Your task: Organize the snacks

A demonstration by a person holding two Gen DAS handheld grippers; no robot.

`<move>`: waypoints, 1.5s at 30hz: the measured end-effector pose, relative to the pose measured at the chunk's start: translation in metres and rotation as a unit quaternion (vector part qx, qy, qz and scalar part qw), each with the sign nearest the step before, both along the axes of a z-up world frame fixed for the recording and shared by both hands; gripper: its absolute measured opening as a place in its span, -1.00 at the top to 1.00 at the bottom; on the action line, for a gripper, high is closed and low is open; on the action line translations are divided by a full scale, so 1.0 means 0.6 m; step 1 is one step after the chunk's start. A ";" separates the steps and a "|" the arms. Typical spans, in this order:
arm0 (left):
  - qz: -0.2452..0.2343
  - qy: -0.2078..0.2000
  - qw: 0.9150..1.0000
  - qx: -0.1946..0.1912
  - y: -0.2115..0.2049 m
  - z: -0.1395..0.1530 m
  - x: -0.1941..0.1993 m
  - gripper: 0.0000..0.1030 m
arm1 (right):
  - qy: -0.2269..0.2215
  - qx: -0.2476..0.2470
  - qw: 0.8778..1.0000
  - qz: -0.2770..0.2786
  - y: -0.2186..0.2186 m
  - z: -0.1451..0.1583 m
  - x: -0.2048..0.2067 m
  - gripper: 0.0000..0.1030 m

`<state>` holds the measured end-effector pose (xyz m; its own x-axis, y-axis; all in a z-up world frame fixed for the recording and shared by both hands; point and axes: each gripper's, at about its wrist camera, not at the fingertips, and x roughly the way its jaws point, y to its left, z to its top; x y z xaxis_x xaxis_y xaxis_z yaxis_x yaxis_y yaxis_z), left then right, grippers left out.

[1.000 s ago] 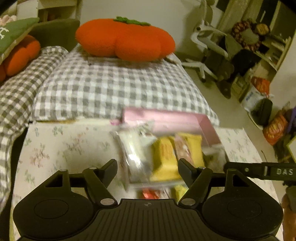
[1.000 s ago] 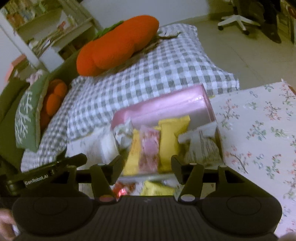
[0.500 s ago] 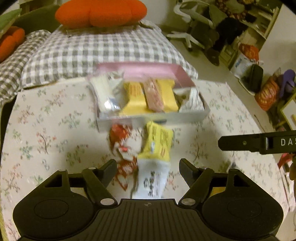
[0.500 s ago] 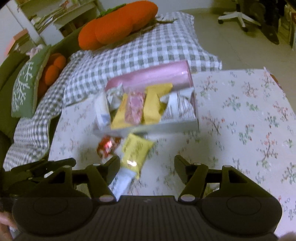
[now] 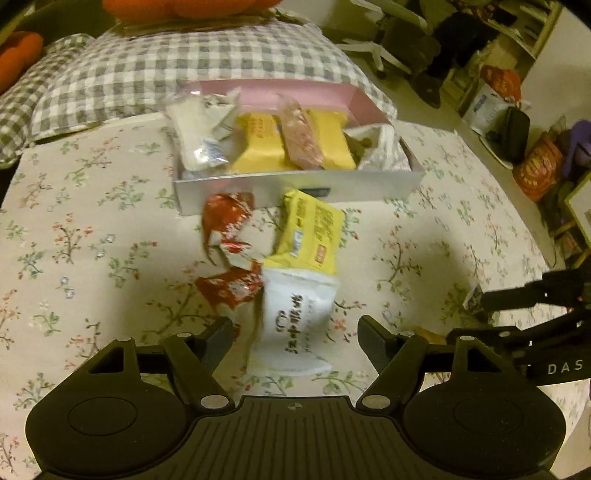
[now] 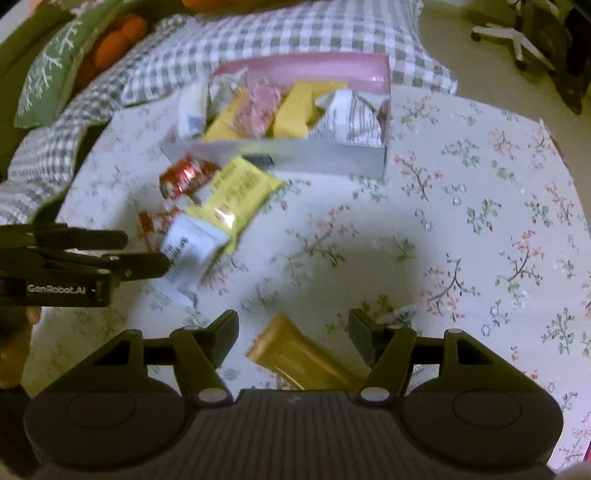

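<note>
A pink-lined box [image 5: 295,186] [image 6: 314,155] holding several snack packs stands at the far side of the floral table. In front of it lie a yellow pack [image 5: 312,230] [image 6: 236,195], a white pack [image 5: 295,317] [image 6: 190,247] and red wrappers [image 5: 227,225] [image 6: 183,177]. My left gripper [image 5: 294,341] is open and empty, its fingers either side of the white pack's near end. My right gripper [image 6: 293,338] is open and empty above a gold-brown pack [image 6: 303,360]. A small white wrapper [image 6: 400,314] lies by its right finger.
The floral tablecloth [image 5: 92,229] [image 6: 480,221] covers the table. A grey checked cushion [image 5: 184,62] [image 6: 295,33] lies behind the box. An office chair [image 6: 517,33] and bags [image 5: 535,166] stand on the floor to the right.
Both grippers have pulled back from the box and tilted down, so the loose packs in front of it and the gold-brown pack have come into view. Both stayed open.
</note>
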<state>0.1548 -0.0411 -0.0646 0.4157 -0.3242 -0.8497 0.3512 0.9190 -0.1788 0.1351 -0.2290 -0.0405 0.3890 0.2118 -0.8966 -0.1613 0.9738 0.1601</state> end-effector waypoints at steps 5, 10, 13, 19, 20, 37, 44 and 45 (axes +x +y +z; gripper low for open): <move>-0.014 -0.006 1.000 0.013 -0.016 -0.017 -0.004 -0.46 | -0.006 -0.003 1.000 0.018 0.000 0.004 -0.006 -0.24; -0.005 0.010 1.000 0.010 -0.012 -0.038 0.007 -0.46 | 0.002 -0.021 0.998 0.059 0.010 -0.006 -0.014 -0.26; -0.009 0.003 1.000 0.013 -0.016 -0.042 0.010 -0.46 | 0.011 -0.042 0.996 0.084 0.020 -0.017 -0.018 -0.26; -0.030 -0.004 0.999 0.040 -0.034 -0.064 0.008 -0.46 | 0.018 -0.063 0.991 0.120 0.034 -0.030 -0.022 -0.26; -0.031 -0.006 0.999 0.043 -0.034 -0.067 0.008 -0.45 | 0.017 -0.065 0.990 0.123 0.036 -0.030 -0.023 -0.26; -0.048 -0.009 0.998 0.050 -0.040 -0.054 0.002 0.20 | 0.031 -0.092 0.983 0.153 0.037 -0.052 -0.027 -0.26; -0.044 -0.005 0.998 0.041 -0.035 -0.042 0.002 0.20 | 0.036 -0.088 0.986 0.138 0.027 -0.067 -0.017 -0.38; -0.045 -0.005 0.998 0.037 -0.035 -0.039 0.002 0.20 | 0.035 -0.088 0.986 0.137 0.027 -0.066 -0.016 -0.29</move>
<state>0.1562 -0.0620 -0.0882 0.3965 -0.2976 -0.8684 0.4339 0.8944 -0.1084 0.1257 -0.2128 -0.0803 0.2746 0.1400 -0.9513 -0.4173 0.9087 0.0133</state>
